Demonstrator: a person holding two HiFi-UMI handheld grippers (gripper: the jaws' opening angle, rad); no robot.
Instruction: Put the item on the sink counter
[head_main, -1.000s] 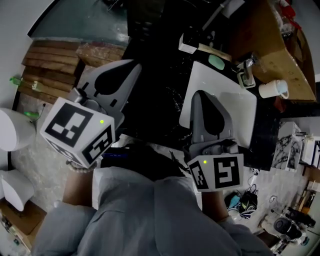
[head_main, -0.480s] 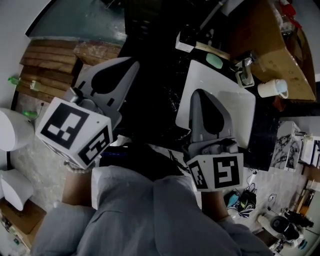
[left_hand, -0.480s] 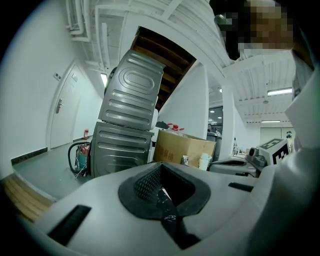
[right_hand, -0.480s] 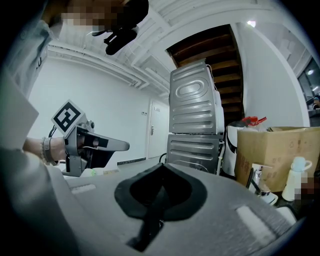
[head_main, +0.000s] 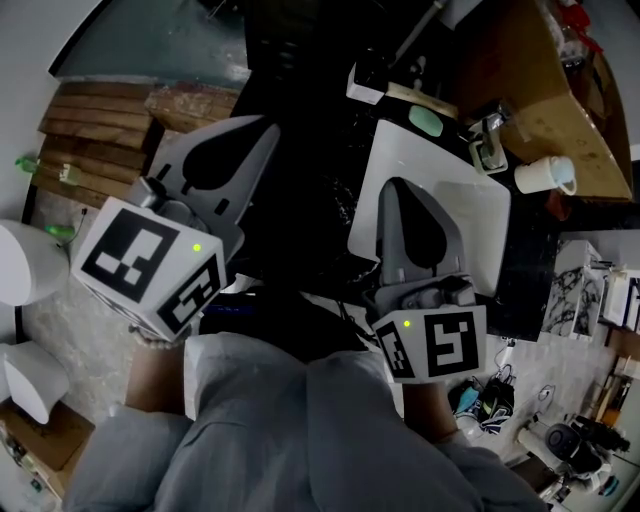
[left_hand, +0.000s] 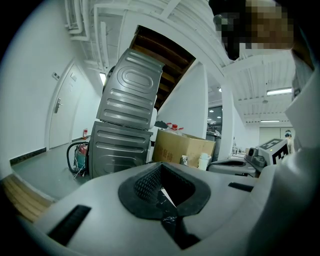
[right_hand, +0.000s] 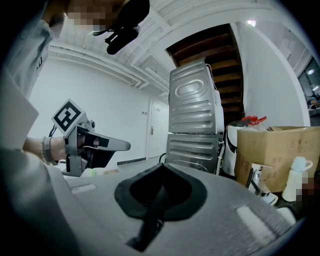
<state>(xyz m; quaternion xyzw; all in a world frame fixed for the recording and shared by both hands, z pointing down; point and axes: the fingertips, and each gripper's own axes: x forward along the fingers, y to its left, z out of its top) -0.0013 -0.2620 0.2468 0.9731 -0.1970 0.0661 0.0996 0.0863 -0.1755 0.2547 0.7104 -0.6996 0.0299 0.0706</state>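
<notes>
1. The white sink basin (head_main: 455, 205) lies right of centre in the head view. The sink counter (head_main: 330, 215) around it is so dark that its surface and edges are hard to trace.
2. The right gripper (head_main: 393, 188) hangs over the basin's near-left part and covers it. Its jaws are pressed together with nothing between them.
3. The left gripper (head_main: 268, 128) is well left of the basin, over the dark area. Its jaws are also closed and empty.
4. Neither gripper carries anything, so which thing is the item to be placed cannot be told.
5. At the basin's far edge stands a faucet (head_main: 488, 140). Just left of it lies a pale green lump (head_main: 425, 120), too small to identify.
6. A white mug (head_main: 545, 177) stands just right of the basin's far corner. It is beside a cardboard box (head_main: 560, 90) that the picture's rim cuts off.
7. Wooden planks (head_main: 100, 140) lie far left of the basin, partly behind the left gripper and its marker cube (head_main: 150, 265).
8. The person's grey sleeves (head_main: 300, 440) fill the bottom of the head view and hide what lies on the near side of the basin.
9. In both gripper views the gripper's own grey body blocks the lower half. Above it show stacked grey metal cabinets (left_hand: 127, 125), and the basin itself is barely seen.
</notes>
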